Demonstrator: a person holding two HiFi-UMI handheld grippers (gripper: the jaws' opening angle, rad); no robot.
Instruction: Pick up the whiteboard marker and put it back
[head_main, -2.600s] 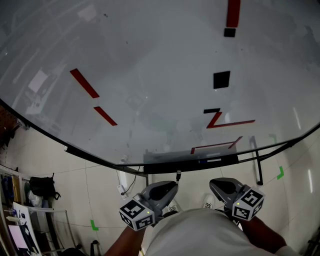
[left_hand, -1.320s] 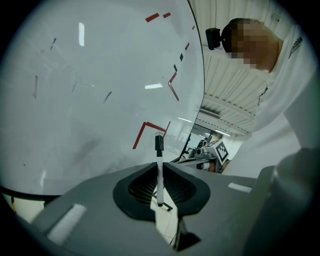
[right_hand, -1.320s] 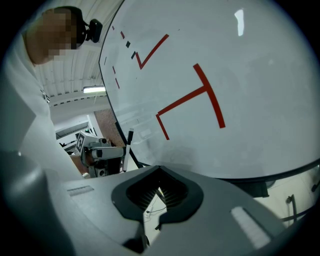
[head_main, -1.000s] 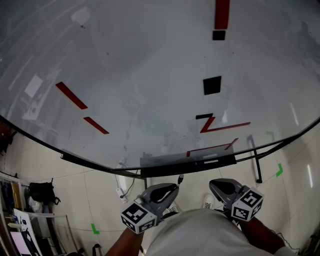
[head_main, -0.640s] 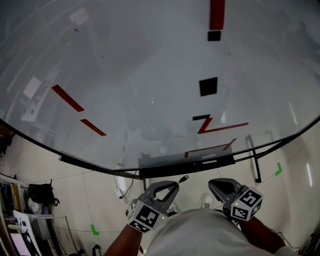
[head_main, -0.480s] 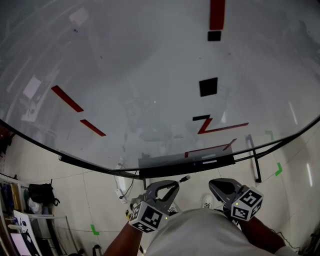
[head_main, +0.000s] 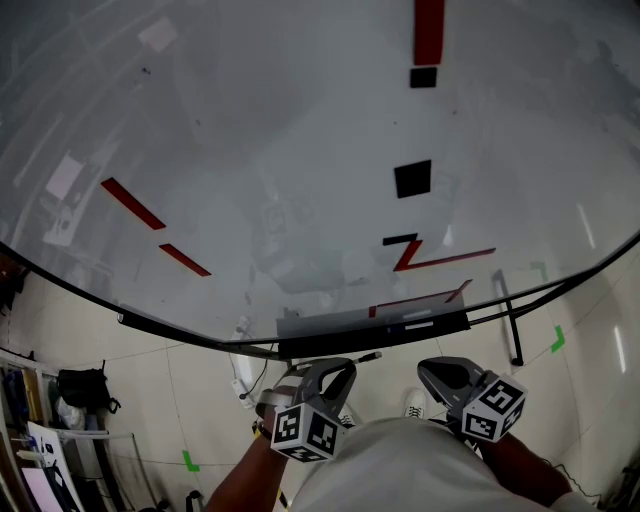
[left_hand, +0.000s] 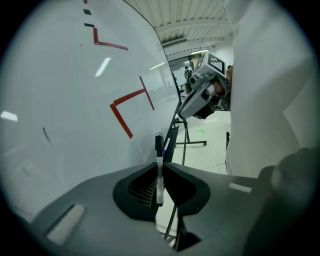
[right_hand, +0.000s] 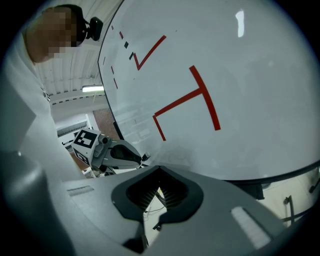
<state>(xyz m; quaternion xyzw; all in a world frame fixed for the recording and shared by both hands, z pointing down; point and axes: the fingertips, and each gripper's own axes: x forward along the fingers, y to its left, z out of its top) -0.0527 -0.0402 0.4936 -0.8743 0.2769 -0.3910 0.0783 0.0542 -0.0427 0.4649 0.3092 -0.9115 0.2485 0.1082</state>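
Left gripper (head_main: 338, 368) held low in front of the person's body, just below the bottom edge of the whiteboard (head_main: 280, 120). Jaws clamped on the whiteboard marker (left_hand: 159, 172): white barrel pinched between the pads, black cap end sticking out past the tips toward the board, clear of the surface. Dark tray (head_main: 375, 330) along the board's lower edge sits just beyond the marker tip. Right gripper (right_hand: 160, 192) alongside, near the left one but apart; jaws drawn nearly together, a sliver of gap, nothing between them. Board carries red tape strips (head_main: 132, 203) and a black square (head_main: 412, 179). Tiled floor (head_main: 150, 390) below.
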